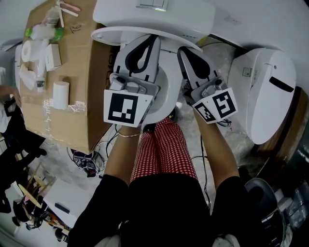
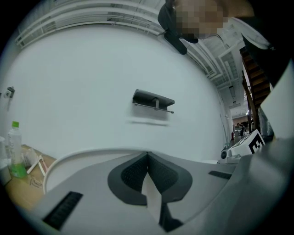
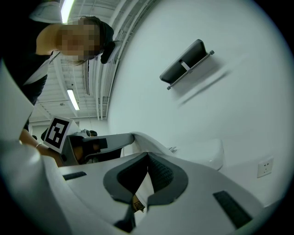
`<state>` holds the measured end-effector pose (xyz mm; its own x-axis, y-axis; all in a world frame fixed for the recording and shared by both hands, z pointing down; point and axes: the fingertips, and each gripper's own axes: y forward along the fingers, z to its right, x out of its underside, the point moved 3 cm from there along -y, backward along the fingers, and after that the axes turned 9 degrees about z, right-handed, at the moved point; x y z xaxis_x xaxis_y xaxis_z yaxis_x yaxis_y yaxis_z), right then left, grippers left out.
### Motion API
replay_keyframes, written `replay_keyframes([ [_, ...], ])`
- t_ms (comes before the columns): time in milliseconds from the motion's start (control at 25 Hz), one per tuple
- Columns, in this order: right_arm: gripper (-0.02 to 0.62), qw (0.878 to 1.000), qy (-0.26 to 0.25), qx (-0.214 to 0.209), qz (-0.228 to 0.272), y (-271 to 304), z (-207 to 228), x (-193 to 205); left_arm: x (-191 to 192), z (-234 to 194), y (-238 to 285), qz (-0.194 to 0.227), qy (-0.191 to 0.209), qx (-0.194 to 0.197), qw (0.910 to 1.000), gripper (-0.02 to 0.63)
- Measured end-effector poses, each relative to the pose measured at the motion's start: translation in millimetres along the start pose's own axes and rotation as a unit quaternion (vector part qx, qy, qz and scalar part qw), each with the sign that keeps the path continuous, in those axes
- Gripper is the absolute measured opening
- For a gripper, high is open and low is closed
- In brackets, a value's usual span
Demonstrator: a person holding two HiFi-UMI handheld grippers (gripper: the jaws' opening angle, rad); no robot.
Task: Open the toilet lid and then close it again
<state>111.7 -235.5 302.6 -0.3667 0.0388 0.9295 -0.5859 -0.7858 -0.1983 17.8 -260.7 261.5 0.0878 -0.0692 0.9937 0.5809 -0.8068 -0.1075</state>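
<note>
The white toilet lid (image 1: 166,77) is tilted up toward the tank (image 1: 154,14), and its curved rim (image 2: 82,158) arcs behind the jaws in the left gripper view. My left gripper (image 1: 152,37) (image 2: 148,153) lies along the lid's left half with its tips at the rim, jaws shut tip to tip. On the right half my right gripper (image 1: 180,49) (image 3: 147,154) lies the same way, also shut. Both point up at the white wall. Only a white sliver shows in the gap behind each pair of pads. I cannot tell whether the tips pinch the rim.
A cardboard box (image 1: 72,96) at the left carries paper rolls and a green bottle (image 2: 16,151). A second white toilet (image 1: 263,87) stands at the right. A dark holder (image 2: 153,100) (image 3: 186,64) hangs on the wall. The person's red-checked trousers (image 1: 166,144) are below the bowl, with cables on the floor.
</note>
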Motion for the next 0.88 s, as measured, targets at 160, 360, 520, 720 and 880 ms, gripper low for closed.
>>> replay_keyframes([
  [160, 0.02, 1.0, 0.006, 0.002, -0.001, 2, 4, 2, -1, -2, 5, 0.011, -0.006, 0.002, 0.9999, 0.008],
  [360, 0.02, 1.0, 0.003, 0.007, 0.0, 1, 14, 0, 1, -5, 12, 0.003, -0.005, -0.001, 1.0, 0.008],
  [520, 0.02, 1.0, 0.0, 0.011, 0.002, 2, 21, -2, 1, -5, 19, 0.004, -0.008, 0.006, 0.9999, 0.008],
  [720, 0.02, 1.0, 0.001, 0.012, 0.001, 4, 27, -1, 6, -8, 23, -0.009, -0.008, 0.001, 0.9999, 0.008],
  [880, 0.02, 1.0, 0.001, 0.016, -0.001, 6, 32, -2, 7, -10, 29, -0.009, -0.01, 0.001, 0.9999, 0.008],
])
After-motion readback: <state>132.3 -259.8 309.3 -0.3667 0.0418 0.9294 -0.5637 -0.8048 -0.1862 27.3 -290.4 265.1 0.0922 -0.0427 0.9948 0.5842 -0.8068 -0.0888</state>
